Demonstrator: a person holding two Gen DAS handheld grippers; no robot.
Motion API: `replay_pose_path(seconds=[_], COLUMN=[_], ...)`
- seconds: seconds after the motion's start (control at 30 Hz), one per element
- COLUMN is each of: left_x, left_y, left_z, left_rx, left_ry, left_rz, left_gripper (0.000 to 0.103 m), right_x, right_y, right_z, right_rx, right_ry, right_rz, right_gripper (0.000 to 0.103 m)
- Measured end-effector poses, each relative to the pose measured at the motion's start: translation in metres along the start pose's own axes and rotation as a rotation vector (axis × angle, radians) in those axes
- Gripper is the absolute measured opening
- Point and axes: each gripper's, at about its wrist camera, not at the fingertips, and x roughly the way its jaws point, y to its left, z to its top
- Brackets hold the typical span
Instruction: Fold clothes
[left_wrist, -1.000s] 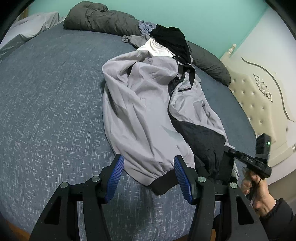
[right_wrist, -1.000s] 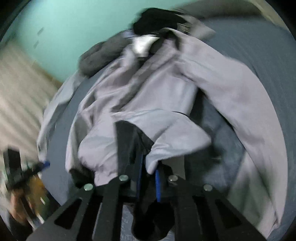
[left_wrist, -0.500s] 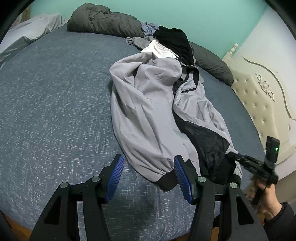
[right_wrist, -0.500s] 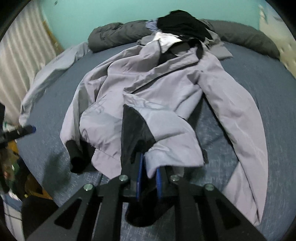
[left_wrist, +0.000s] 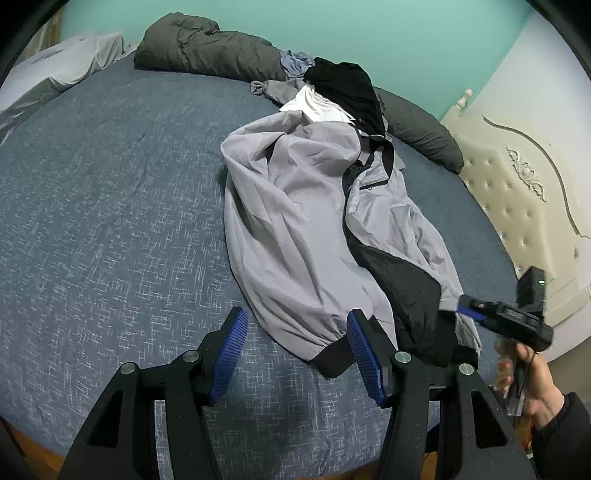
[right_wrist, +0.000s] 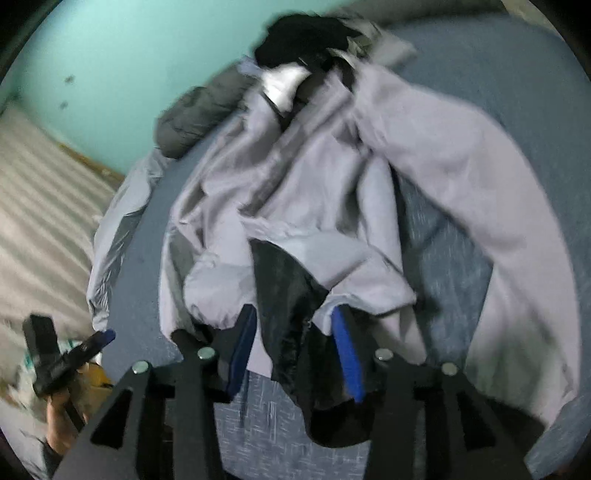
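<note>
Left wrist view: my widest element is the blue-grey bed (left_wrist: 110, 221), its cover flecked with white, with a cream tufted headboard (left_wrist: 517, 206) at its right edge. Along the far side lies a dark grey duvet (left_wrist: 207, 55). A pile of clothes (left_wrist: 332, 88), black over white, sits beside it. Spread across the middle of the bed is the grey jacket (left_wrist: 295, 229), with its black lining turned up at the near hem and one black-cuffed sleeve ending between my left gripper's (left_wrist: 295, 350) blue pads, which stand wide apart and clear of the cloth. Right wrist view, motion-blurred: my right gripper (right_wrist: 293, 350) also has its pads spread, and the jacket's black-lined hem (right_wrist: 288, 295) hangs loosely between them. A hand (left_wrist: 532, 384) carries that right gripper at the bed's edge.
</note>
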Motion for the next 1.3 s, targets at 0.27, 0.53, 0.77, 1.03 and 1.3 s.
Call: replay_pose_path(seconds=[0.27, 0.53, 0.77, 1.03, 1.3], left_x=[-0.006, 0.001, 0.001, -0.003, 0.013], left_y=[0.009, 0.004, 0.009, 0.011, 0.009], left_z=[0.001, 0.001, -0.003, -0.009, -0.010], left_rx=[0.001, 0.015, 0.004, 0.003, 0.000], left_ry=[-0.006, 0.007, 0.015, 0.022, 0.057], left_rz=[0.026, 0.028, 0.046, 0.044, 0.029], left_gripper=[0.060, 0.060, 0.060, 0.060, 0.062], right_x=[-0.002, 0.008, 0.036, 0.089, 0.042], right_y=[-0.022, -0.009, 0.055, 0.133, 0.104], right_z=[-0.008, 0.004, -0.017, -0.073, -0.057], right_rx=[0.092, 0.017, -0.208, -0.503, -0.424], right_ry=[0.001, -0.021, 0.050, 0.245, 0.151], right_rz=[-0.061, 0.010, 0.066, 0.137, 0.189], right_gripper=[0.043, 0.033, 0.006, 0.008, 0.034])
